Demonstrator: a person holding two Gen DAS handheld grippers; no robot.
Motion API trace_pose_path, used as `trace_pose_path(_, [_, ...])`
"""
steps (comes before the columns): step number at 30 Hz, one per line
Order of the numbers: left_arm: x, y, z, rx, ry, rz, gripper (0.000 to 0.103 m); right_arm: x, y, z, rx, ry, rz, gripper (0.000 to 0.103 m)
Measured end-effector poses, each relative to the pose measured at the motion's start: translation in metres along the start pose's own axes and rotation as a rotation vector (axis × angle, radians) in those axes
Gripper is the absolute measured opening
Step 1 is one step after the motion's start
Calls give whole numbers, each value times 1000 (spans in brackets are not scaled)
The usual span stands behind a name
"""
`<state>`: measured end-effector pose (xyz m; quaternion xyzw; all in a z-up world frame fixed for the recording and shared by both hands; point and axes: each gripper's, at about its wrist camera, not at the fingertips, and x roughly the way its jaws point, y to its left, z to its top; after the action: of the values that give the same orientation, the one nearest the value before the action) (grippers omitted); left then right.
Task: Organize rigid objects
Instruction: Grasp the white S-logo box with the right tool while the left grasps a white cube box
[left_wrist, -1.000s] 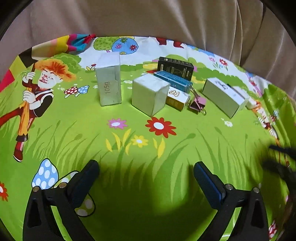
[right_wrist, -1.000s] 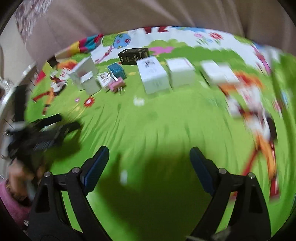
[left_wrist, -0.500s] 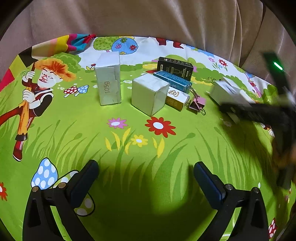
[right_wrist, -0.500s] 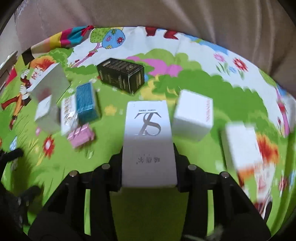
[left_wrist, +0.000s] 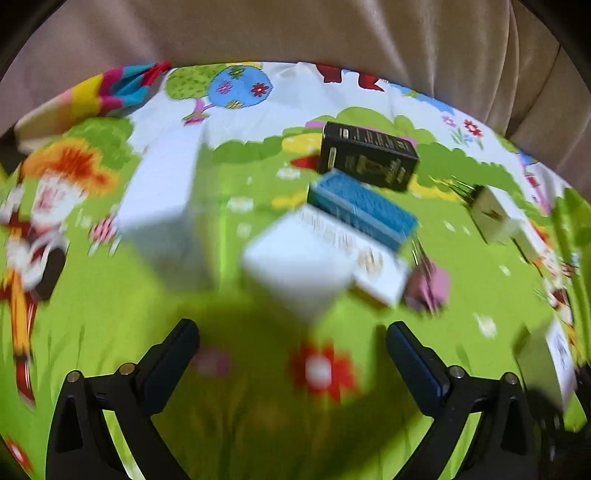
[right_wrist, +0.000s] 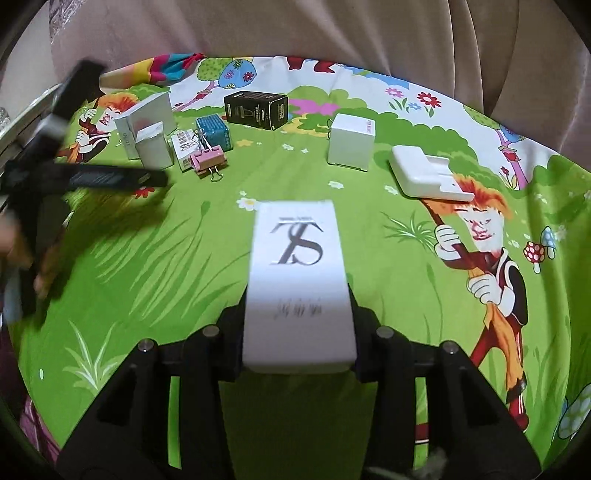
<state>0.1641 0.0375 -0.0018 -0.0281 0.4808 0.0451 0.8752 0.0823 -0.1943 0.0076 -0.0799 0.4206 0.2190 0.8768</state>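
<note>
Cardboard carton (right_wrist: 299, 280), smooth white oblong with grey monogram, clamped in right gripper (right_wrist: 298, 332) above printed green cloth (right_wrist: 147, 266). Left gripper (left_wrist: 291, 343), jaws wide and just narrowing, empty. Left view only: blurred white cube (left_wrist: 295, 266).

I see a bright green cartoon-print cloth (right_wrist: 147, 258) spread underneath (flowers, mushrooms, a red-haired figure). Behind it hangs beige draped fabric (right_wrist: 332, 29).

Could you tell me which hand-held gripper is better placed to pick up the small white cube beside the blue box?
Left: its hand-held gripper is open and empty just before the white cube; the right already clamps the long white box.
</note>
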Motion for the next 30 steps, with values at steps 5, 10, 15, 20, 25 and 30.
trace_pose_path(5, [-7,-8,2,32,-38,-44,51,2,-1,1,10,-1,14,47])
trace_pose_path(10, [-48,2,-60,-9,-97,-82,51,2,-1,1,12,-2,15,47])
trace_pose_path(15, [-66,23,-88,-52,-126,-107,53,2,0,1,8,-2,8,47])
trace_pose_path(20, [-63,12,-87,20,-110,-104,78,2,1,1,6,-3,5,47])
trace_pose_path(25, [-62,15,-88,11,-101,-105,87,2,0,1,8,-4,8,47])
trace_pose_path(30, [-61,14,-84,76,-106,-46,52,2,0,0,7,-4,8,47])
